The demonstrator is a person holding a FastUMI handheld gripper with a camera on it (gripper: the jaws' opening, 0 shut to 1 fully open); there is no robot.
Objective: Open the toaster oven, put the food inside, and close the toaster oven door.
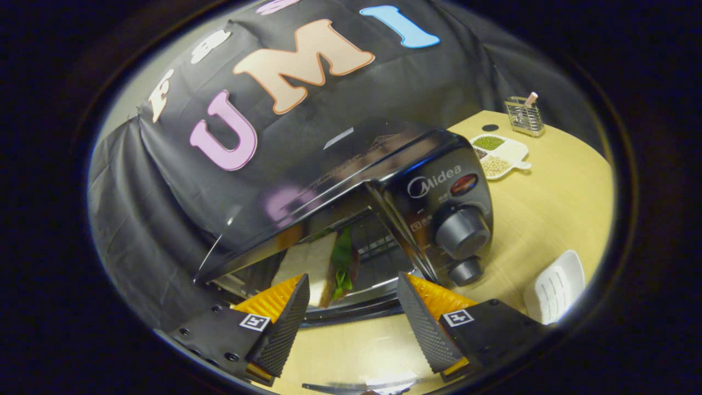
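Note:
A black toaster oven (pixel 439 186) with two knobs on its right panel stands on the wooden table (pixel 554 219). Its front is open, and the glass door (pixel 351 351) seems to lie folded down under my fingers. A sandwich (pixel 315 263) of white bread with green leaves sits inside the oven cavity on the rack. My gripper (pixel 352 280) is open just in front of the opening. The sandwich is just beyond the left fingertip, and neither finger touches it.
A white ribbed plate (pixel 554 288) lies on the table right of the oven. Farther back are a divided white dish (pixel 499 156) of beans and a small wire holder (pixel 524 115). Black cloth walls the booth behind the oven.

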